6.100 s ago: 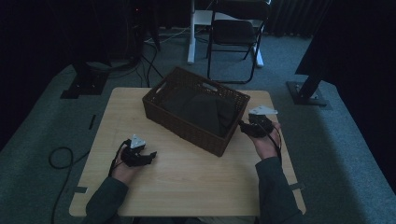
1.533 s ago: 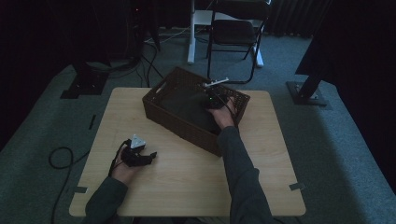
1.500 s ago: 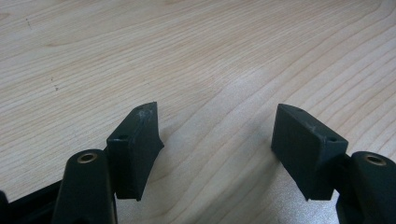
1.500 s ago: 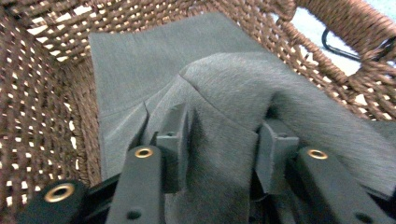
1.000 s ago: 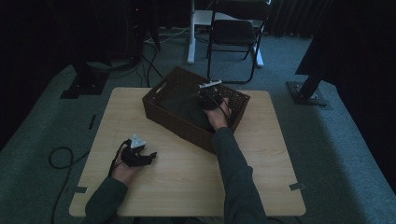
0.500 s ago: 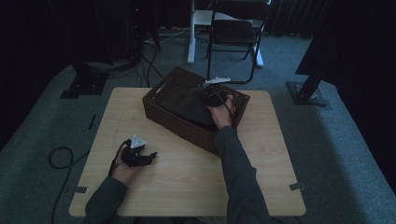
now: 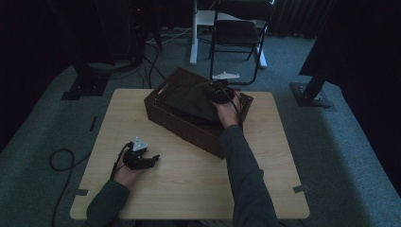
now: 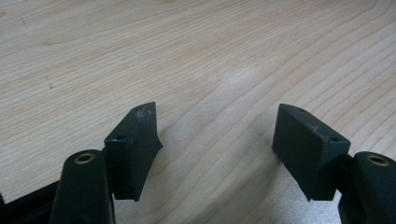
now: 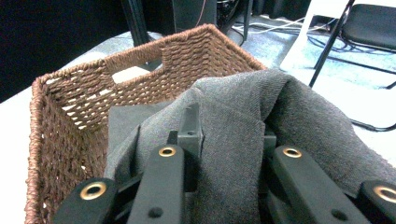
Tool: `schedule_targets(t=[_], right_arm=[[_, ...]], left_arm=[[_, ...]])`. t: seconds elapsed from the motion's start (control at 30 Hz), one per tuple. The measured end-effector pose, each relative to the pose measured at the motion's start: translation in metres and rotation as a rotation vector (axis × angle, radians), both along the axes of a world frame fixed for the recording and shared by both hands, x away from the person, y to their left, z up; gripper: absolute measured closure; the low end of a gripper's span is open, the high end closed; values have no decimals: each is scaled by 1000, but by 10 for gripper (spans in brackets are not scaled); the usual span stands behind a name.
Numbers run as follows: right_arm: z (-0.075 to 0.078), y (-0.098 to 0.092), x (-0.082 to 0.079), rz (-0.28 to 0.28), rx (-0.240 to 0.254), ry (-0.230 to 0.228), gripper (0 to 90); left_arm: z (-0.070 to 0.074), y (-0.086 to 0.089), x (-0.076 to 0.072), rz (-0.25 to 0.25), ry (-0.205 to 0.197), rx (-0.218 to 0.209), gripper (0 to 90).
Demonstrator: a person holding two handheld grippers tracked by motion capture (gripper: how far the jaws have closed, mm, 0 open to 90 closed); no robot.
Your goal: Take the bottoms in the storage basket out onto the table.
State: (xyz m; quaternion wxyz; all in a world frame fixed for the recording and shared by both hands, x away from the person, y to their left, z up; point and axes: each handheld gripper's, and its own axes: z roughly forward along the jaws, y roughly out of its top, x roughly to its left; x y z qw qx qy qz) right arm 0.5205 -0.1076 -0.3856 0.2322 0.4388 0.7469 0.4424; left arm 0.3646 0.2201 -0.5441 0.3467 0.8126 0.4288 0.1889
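Observation:
A brown wicker basket (image 7: 179, 124) stands on the wooden table (image 7: 189, 189), toward its far side. Dark grey cloth (image 7: 194, 101) is bunched up above the basket's rim. My right gripper (image 7: 215, 92) is shut on a fold of that grey cloth (image 9: 289, 112), which drapes over and between its jaws above the basket (image 9: 56, 107). More folded cloth lies flat inside the basket. My left gripper (image 7: 150, 160) rests low over the table's near left part. Its jaws stand wide open over bare wood, as the left gripper view (image 8: 217, 135) shows.
A folding chair (image 7: 239, 28) and white desk legs stand beyond the table's far edge. A black stand base (image 7: 314, 94) sits on the carpet at right. Cables trail on the floor at left.
My right gripper has risen out of the basket with the grey cloth in its jaws, drawing the cloth above the rim. The left gripper has kept still.

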Motion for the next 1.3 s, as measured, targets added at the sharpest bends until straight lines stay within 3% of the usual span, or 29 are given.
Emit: schedule_targets(t=[0.43,1.3], right_arm=[[25,0,-7,5,-4,-64,736],[53,2,-14,16,-15,-115,736]], left_arm=[[0,-14,-7,-51,-1,1,325],[0,-34,-16,-149,-4,1,331]])
